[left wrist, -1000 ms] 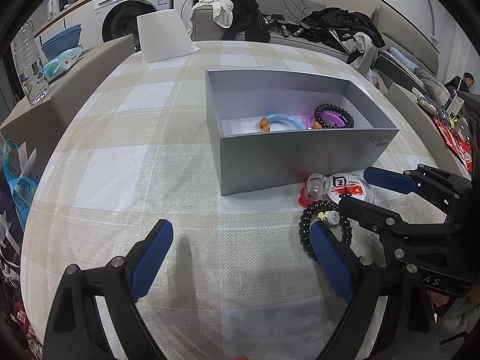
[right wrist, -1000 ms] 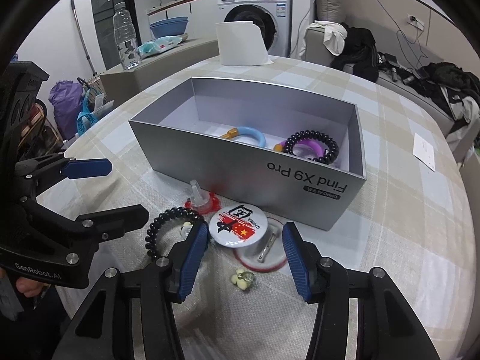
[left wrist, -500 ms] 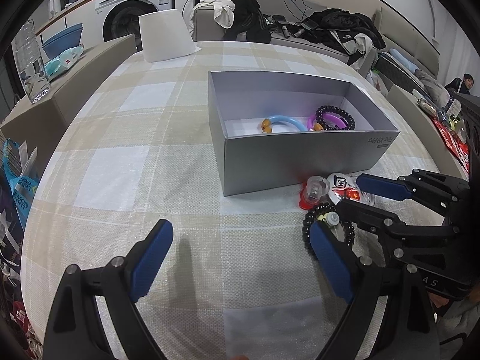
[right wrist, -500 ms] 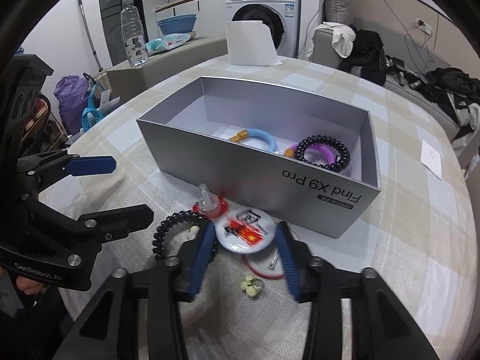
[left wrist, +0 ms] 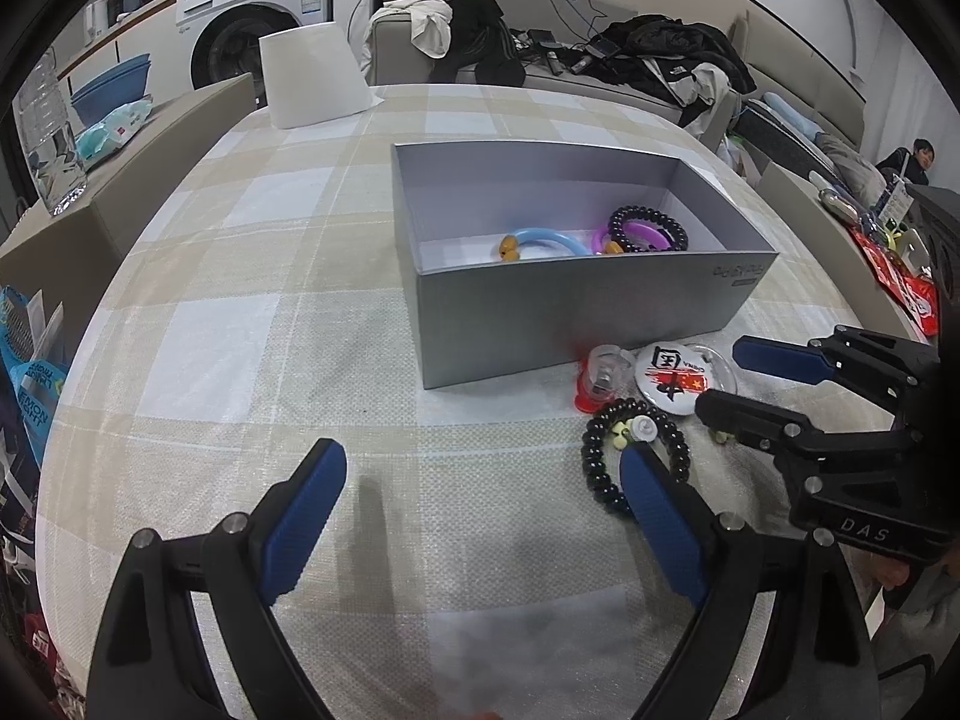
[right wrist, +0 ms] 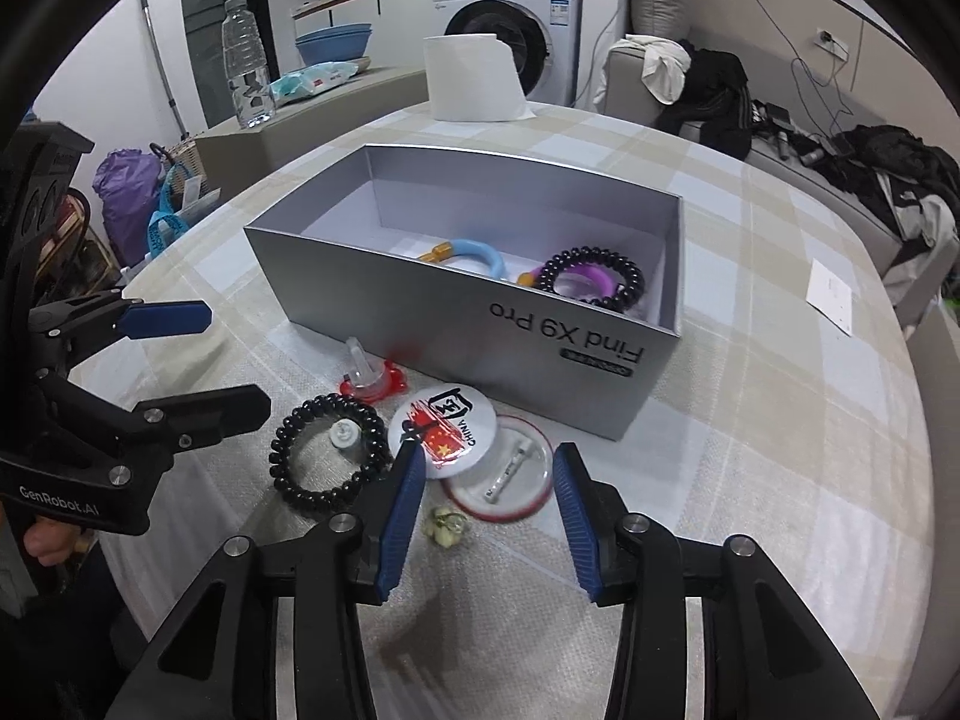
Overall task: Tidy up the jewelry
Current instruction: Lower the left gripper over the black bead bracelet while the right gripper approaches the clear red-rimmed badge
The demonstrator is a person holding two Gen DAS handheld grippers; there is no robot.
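Right tool (right wrist: 486,468), jaws opening, dropped two badges (right wrist: 444,429); left tool (left wrist: 480,474) released

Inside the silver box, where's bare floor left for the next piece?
Free: the silver box floor at its end toward the white paper roll. Crowded: the other end, with the blue ring, purple ring and black bead bracelet.
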